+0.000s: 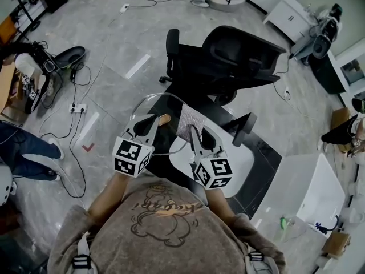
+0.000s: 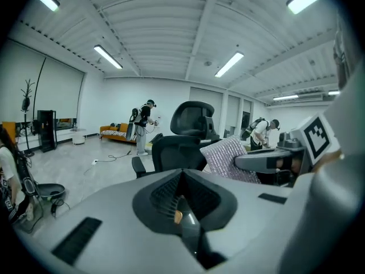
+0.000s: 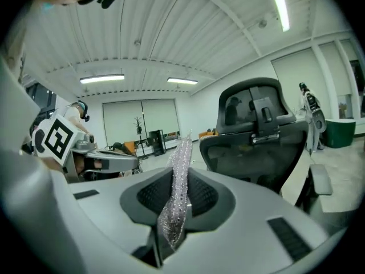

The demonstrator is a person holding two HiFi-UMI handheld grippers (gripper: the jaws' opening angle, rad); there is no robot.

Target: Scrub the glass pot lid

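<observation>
At the far left of the head view a person's legs [image 1: 25, 153] stand on the grey floor [image 1: 114, 33], with a power strip [image 1: 78, 107] and loose cables near them. The left gripper [image 1: 149, 123] is held up in front of the person's chest, its marker cube [image 1: 134, 156] towards the camera. Its jaws are clenched on the glass pot lid [image 1: 162, 133], which hangs in the air between the two grippers. The lid's wooden knob [image 1: 164, 119] sits just beside the jaw tips. In the left gripper view the jaws [image 2: 182, 187] are pressed together on a thin shiny edge with a spot of the knob's colour behind it. Just right of the lid, the right gripper [image 1: 195, 135] has its jaws clamped on a sparkly silver scrub cloth [image 1: 190, 120]. The cloth stands upright out of those jaws [image 3: 174, 178] and overlaps the lid's right side; I cannot tell whether they touch. A black office chair [image 1: 228, 56] stands beyond both grippers, and a white table [image 1: 319, 193] lies at the lower right.
</observation>
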